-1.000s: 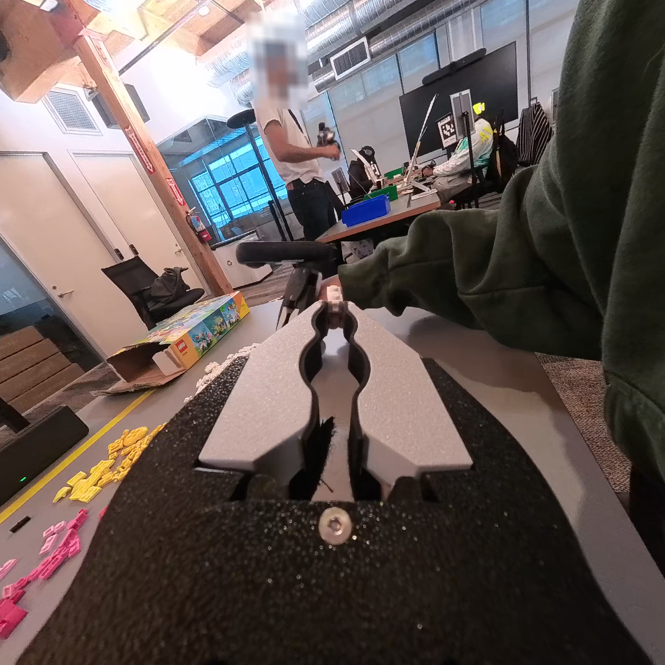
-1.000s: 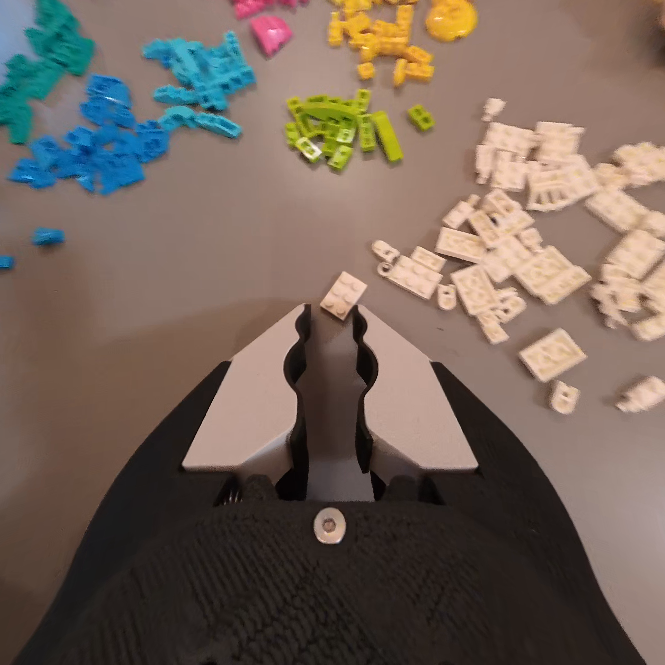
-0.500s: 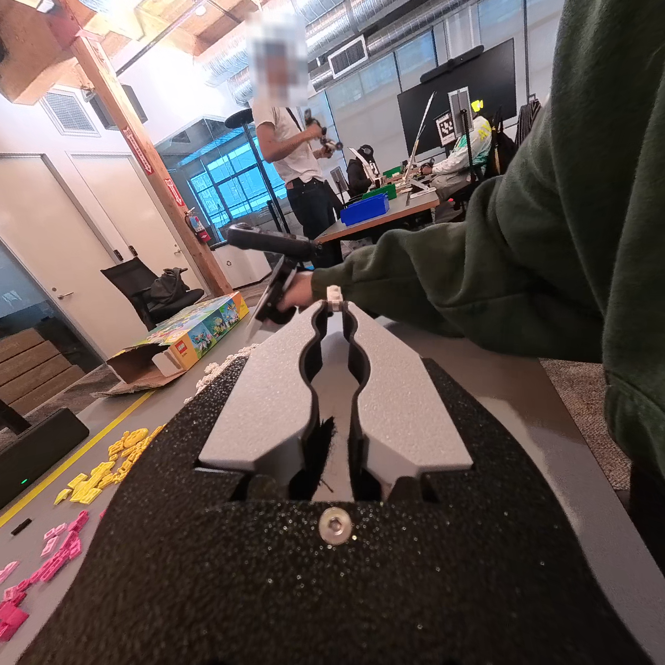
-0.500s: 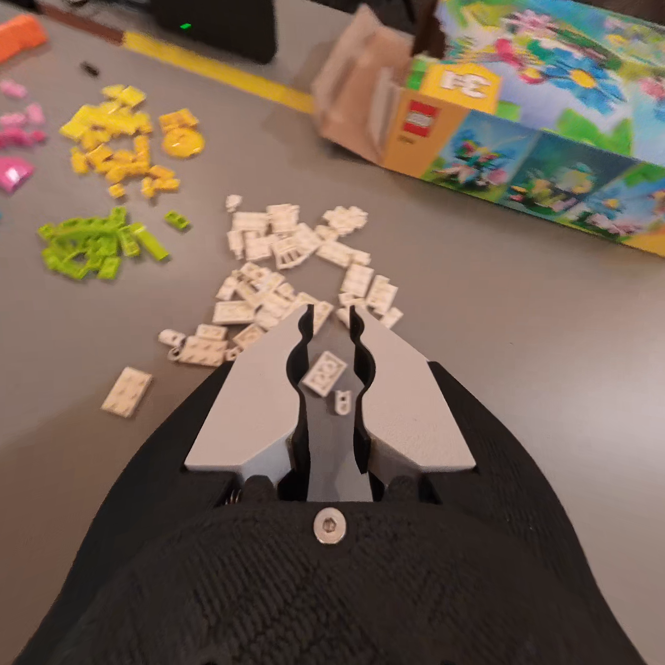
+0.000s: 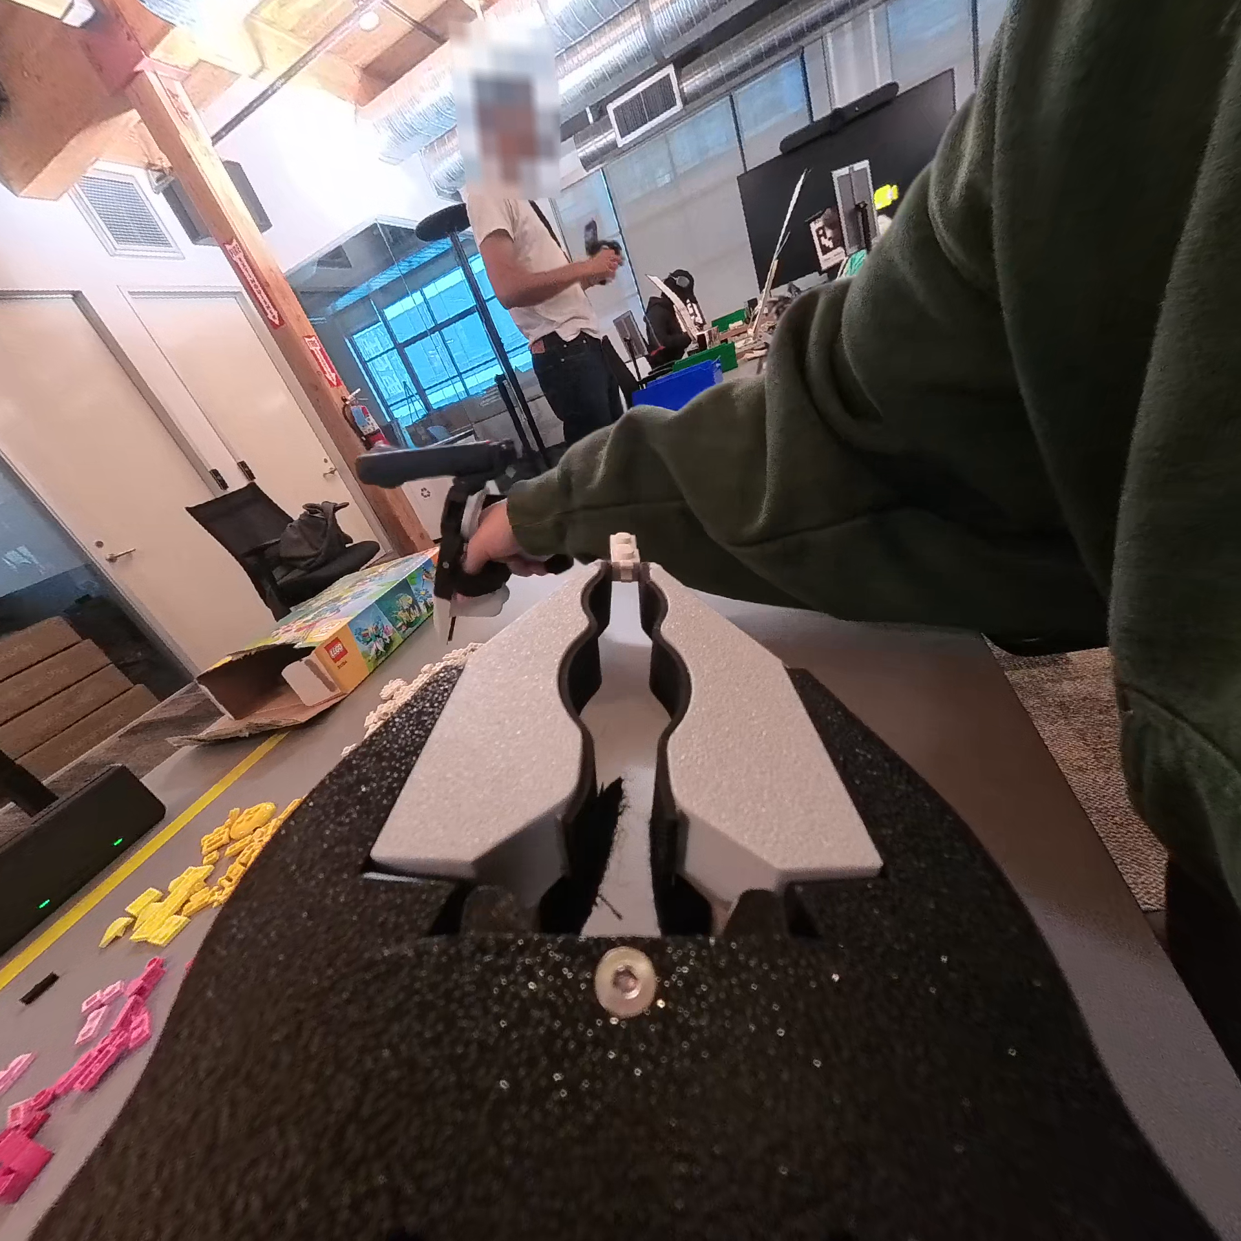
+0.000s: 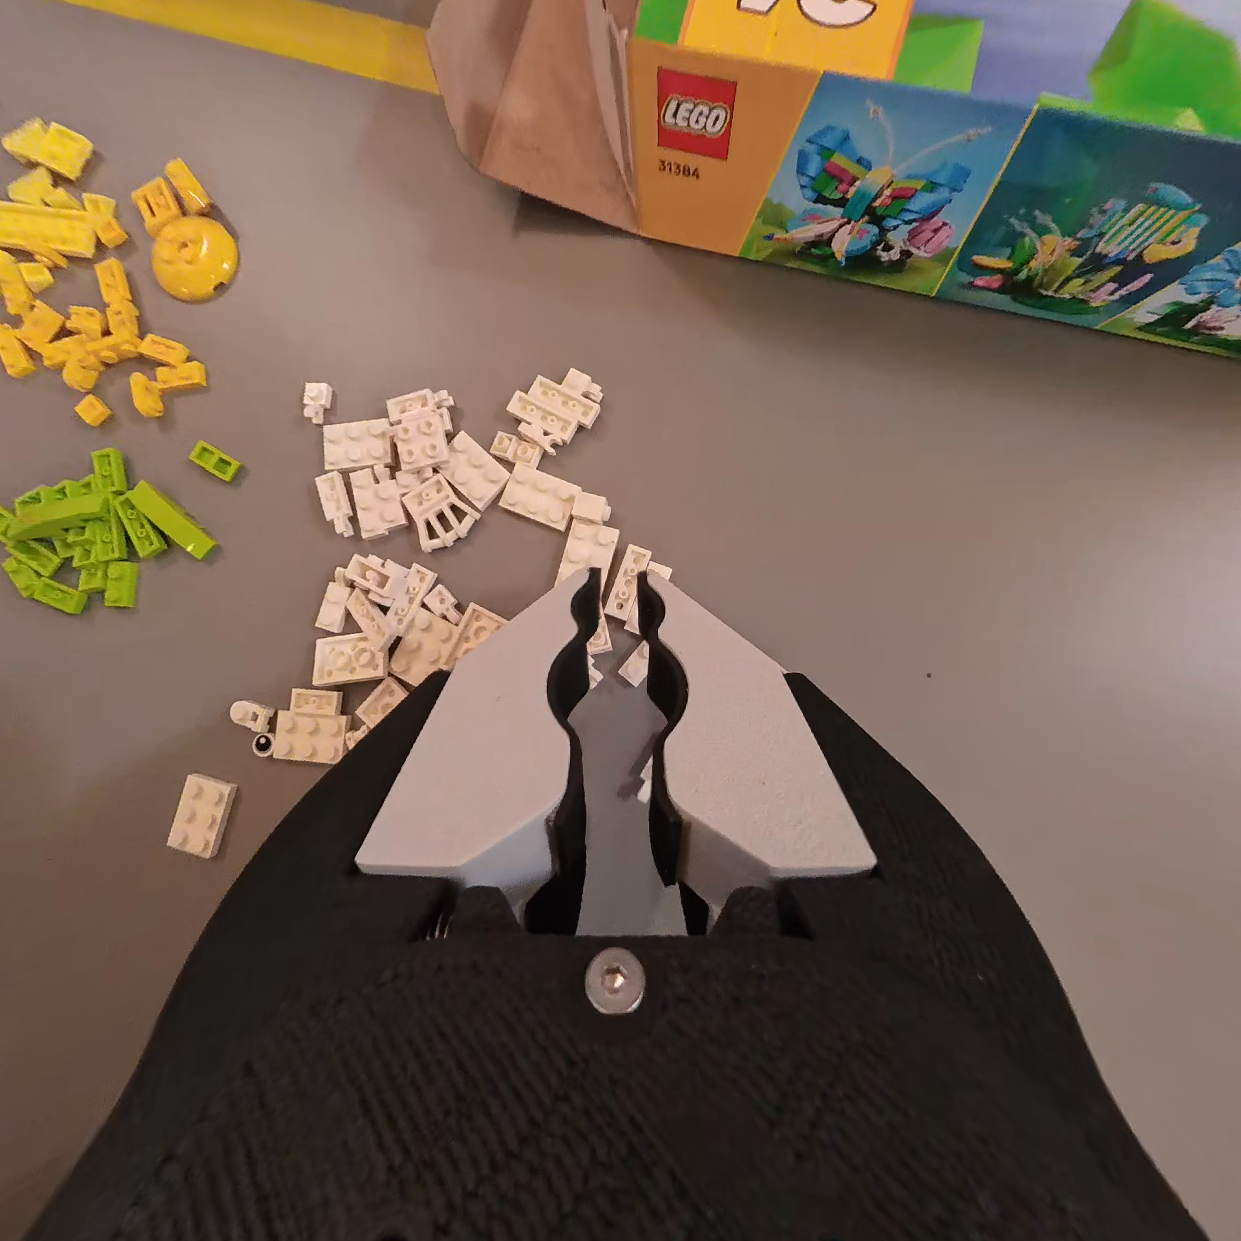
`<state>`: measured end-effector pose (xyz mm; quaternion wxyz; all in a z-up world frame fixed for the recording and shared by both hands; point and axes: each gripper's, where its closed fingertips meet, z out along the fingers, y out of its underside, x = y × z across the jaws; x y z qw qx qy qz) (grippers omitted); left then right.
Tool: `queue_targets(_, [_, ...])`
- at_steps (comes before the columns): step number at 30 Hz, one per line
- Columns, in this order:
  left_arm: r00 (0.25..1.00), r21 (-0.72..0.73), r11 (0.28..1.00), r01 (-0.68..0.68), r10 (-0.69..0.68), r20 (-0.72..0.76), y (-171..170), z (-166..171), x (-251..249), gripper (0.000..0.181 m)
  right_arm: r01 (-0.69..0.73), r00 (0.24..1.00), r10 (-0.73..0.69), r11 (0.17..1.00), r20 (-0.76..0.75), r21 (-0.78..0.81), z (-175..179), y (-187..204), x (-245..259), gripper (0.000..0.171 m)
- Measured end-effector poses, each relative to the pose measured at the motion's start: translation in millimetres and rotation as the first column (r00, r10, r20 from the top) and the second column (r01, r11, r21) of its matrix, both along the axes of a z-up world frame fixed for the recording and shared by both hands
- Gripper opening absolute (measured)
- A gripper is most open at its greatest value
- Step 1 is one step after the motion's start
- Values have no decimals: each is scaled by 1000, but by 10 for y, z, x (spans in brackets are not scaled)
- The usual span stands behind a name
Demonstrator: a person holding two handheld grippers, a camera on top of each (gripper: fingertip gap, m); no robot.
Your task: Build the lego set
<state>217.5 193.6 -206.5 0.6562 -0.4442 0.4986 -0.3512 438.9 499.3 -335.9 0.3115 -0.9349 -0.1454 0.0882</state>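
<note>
Since a moment ago the right gripper (image 5: 463, 591) has swung farther left toward the box (image 5: 349, 638), while the left gripper (image 5: 624, 571) pinches a small white brick (image 5: 623, 561) upright at its tips. From its own camera, the right gripper (image 6: 614, 584) hangs over the white pieces (image 6: 430, 483) on the grey surface (image 6: 873, 537), jaws narrowly parted and empty, a long white plate (image 6: 628, 587) lying lengthwise between the tips.

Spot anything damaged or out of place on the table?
Only the set's box: its end flap is torn open and crumpled, lying beside the white pieces. Bricks are sorted by colour. The left hand-held gripper pinches a small white piece.
</note>
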Motion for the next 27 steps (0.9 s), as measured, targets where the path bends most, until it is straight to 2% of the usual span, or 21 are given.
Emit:
queue_targets(13, [1000,4,1000,-1,1,-4,0,-5,-2,5,-30,983,54,990,174,-137,-118,136,42,13])
queue_targets(18, [1000,6,1000,2,-2,-7,-8,-8,0,5,-23,982,58,982,182,-186,-190,99,50,13])
queue_targets(21, [1000,6,1000,2,-2,-7,-8,-8,-1,5,-29,984,61,983,170,-183,-193,85,40,4])
queue_targets(24, [1000,6,1000,-2,3,-9,5,-17,-2,5,-46,984,68,990,166,-133,-106,79,17,3])
queue_targets(27, [1000,-7,1000,-21,21,-16,47,-32,-9,4,-130,990,130,991,48,-5,157,20,-244,3])
